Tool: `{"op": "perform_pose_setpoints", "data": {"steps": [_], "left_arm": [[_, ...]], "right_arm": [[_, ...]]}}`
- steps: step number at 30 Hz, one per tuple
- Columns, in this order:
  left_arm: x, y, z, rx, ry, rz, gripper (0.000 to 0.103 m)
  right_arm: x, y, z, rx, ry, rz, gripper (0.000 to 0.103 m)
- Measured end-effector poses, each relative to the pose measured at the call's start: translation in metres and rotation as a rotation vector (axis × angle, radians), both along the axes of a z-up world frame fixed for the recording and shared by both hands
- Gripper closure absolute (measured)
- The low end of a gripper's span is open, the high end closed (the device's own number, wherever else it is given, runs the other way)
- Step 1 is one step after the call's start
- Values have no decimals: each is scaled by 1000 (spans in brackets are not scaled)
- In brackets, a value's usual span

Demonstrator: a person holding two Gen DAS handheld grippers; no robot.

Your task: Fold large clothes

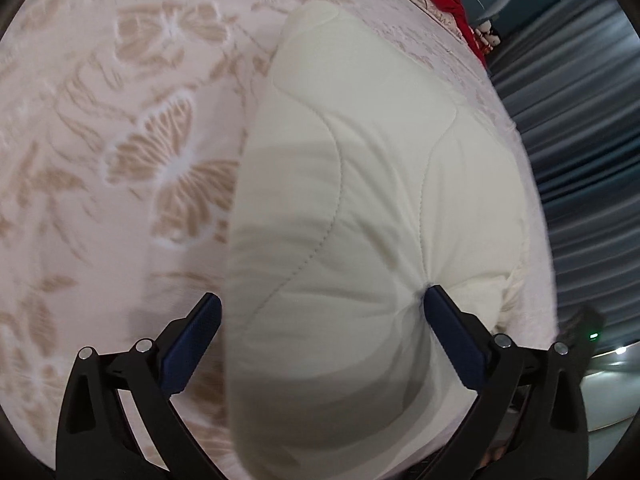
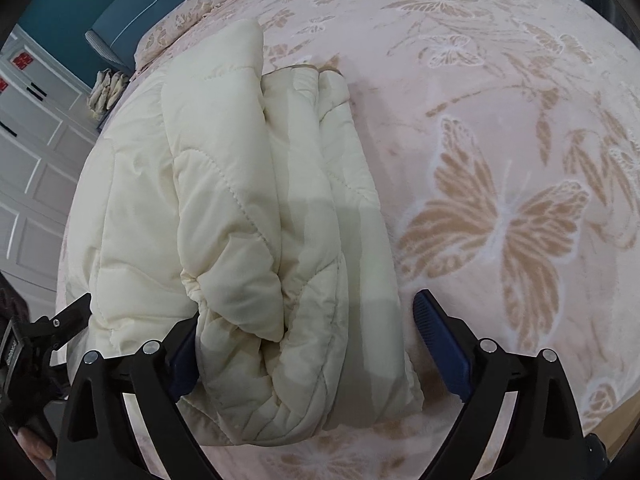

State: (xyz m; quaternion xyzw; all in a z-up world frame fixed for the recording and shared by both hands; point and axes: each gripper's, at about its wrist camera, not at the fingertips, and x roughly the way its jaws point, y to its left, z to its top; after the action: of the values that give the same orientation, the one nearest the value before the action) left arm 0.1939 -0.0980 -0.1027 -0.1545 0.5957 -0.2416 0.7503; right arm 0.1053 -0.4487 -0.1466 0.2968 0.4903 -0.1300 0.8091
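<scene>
A cream quilted jacket (image 1: 360, 184) lies folded lengthwise on the bed. My left gripper (image 1: 322, 312) stands open wide over its near end. Its right fingertip (image 1: 434, 304) dents the padding, while the left fingertip (image 1: 210, 314) sits just off the jacket's left edge over the bedspread. In the right wrist view the jacket (image 2: 248, 208) is a thick bundle of folded layers. My right gripper (image 2: 308, 328) straddles its near end, open. Its left finger (image 2: 186, 356) is partly hidden against the bundle and its right finger (image 2: 434, 328) stands clear of the fabric.
The bed carries a pink bedspread (image 2: 500, 208) with tan butterflies. A red garment (image 1: 448, 0) lies at its far edge. Blue curtains (image 1: 580, 140) hang beyond the bed. White panelled doors (image 2: 32, 168) and a teal wall are at the other side. A black tool and a hand (image 2: 28, 360) show at far left.
</scene>
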Motion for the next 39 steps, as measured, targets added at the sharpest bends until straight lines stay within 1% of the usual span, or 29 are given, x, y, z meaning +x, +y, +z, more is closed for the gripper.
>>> {"op": "perform_pose_setpoints", "data": {"steps": [1,2,3,4,5,6,7,8,9,11,13,15,16,20,24,25,28,31,36,39], "left_arm": [[-1,-2,-2,-20,16,-5,5],[-3,-4,-1,-33,26,-13,7],[-6,-7,4,-16,1,-19,12],[-9,-10,9,-6,-18,-30,16],[-11,-11,14,-7,-31,-36,23],[-13,-10,20,-15,-41,-46,32],[-14,-9,25,-22,-47,-56,35],[-16,-8,32,-32,-60,-70,42],[-17,-7,38,-37,-73,-80,47],[-23,-6,56,-40,-115,-104,50],[-24,-4,71,-35,-155,-120,52],[-28,3,86,-46,-194,-136,54],[-30,7,95,-50,-218,-143,54],[-36,29,127,-66,-303,-149,54],[-37,63,153,-98,-373,-122,54],[-37,72,160,-105,-393,-113,54],[-34,97,177,-117,-446,-94,54],[-26,121,194,-145,-485,-66,54],[-13,147,203,-147,-546,-40,54],[-2,157,208,-150,-591,-45,53]], "right_arm": [[1,0,0,3,2,7,14],[1,0,1,18,-7,16,28],[0,-1,2,48,-23,26,32],[3,-1,4,66,-28,27,37],[3,1,8,69,-31,37,46],[4,1,12,67,-39,43,50],[3,3,16,64,-46,43,56],[2,5,21,56,-54,44,60],[1,8,28,44,-68,45,62],[-3,13,38,45,-93,45,66],[-6,20,46,58,-111,48,68],[-11,29,56,50,-135,60,69],[-14,43,73,13,-166,82,69],[-16,72,105,-72,-233,125,70],[-10,103,142,-139,-308,172,70],[-7,113,151,-153,-332,192,72],[4,136,174,-188,-365,236,72],[18,158,187,-218,-382,277,72],[34,186,204,-261,-427,301,73],[44,194,207,-293,-445,313,73]]}}
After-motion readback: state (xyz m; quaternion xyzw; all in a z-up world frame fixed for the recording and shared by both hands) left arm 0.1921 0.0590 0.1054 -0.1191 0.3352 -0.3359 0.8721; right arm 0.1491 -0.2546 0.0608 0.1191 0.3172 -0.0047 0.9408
